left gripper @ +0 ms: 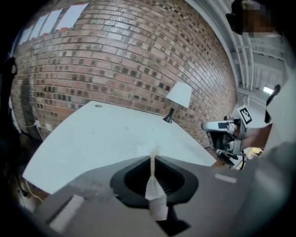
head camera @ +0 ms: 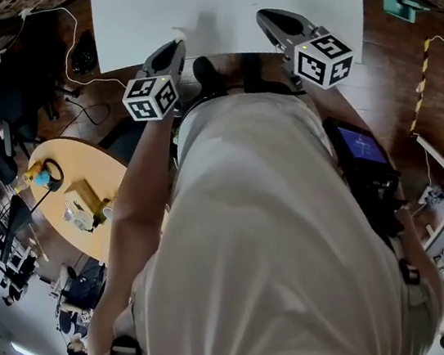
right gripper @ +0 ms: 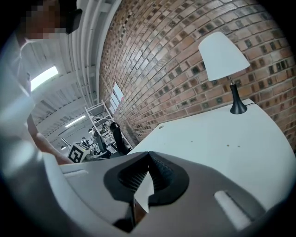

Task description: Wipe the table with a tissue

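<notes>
My left gripper [head camera: 177, 45] hangs over the near edge of the white table [head camera: 221, 3], shut on a small piece of tissue [left gripper: 155, 192]. The tissue runs between the pads, and a crumpled end pokes out past the tips [left gripper: 150, 150]. My right gripper [head camera: 263, 16] is level with it, a little to the right, above the same table edge. In the right gripper view its tips [right gripper: 149, 153] meet; I cannot tell whether the white sliver behind them is tissue or the table showing through. Both grippers are off the tabletop.
A white-shaded lamp [right gripper: 224, 55] stands at the table's far edge against a brick wall [left gripper: 115, 60]. A round wooden table [head camera: 64, 171] with small items is on the floor side to my left, with cables [head camera: 73, 66] near it. My torso fills the lower head view.
</notes>
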The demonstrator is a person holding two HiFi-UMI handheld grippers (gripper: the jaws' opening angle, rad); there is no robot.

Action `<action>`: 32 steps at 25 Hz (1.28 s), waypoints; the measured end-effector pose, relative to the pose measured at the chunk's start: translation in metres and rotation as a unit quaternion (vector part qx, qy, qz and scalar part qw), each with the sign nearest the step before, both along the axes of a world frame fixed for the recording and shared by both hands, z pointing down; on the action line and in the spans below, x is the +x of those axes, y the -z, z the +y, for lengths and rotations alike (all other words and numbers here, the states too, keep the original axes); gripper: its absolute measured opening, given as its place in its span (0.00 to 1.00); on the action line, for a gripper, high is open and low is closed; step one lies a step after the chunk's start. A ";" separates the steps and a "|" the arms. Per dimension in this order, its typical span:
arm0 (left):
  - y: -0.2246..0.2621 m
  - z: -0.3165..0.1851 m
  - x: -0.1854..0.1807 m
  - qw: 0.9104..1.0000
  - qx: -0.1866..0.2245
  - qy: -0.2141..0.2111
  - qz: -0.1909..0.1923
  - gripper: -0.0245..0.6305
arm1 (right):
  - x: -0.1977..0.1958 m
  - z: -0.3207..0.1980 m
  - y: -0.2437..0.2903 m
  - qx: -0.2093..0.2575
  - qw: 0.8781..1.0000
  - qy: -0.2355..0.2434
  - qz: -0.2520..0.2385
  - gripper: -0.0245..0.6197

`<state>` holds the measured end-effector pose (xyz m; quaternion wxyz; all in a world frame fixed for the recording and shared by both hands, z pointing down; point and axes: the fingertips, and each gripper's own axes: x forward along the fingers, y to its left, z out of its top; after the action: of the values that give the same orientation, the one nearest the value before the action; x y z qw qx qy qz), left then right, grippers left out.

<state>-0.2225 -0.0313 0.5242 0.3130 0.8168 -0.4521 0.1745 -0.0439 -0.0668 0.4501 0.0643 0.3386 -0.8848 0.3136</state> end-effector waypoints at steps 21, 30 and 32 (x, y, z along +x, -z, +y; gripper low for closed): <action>0.000 -0.025 -0.021 1.000 0.004 -0.018 -0.020 0.09 | -0.007 -0.024 0.001 0.029 0.999 -0.010 0.037 0.05; 0.008 -0.055 -0.012 0.998 0.018 -0.050 -0.021 0.09 | -0.012 -0.044 0.022 0.045 0.998 -0.014 0.051 0.05; 0.009 -0.057 -0.015 0.999 0.020 -0.042 -0.019 0.09 | -0.014 -0.045 0.023 0.047 0.998 -0.010 0.051 0.05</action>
<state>-0.2379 -0.0881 0.5155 0.2800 0.8377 -0.4269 0.1942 -0.0575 -0.1121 0.4273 0.0897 0.3656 -0.8908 0.2545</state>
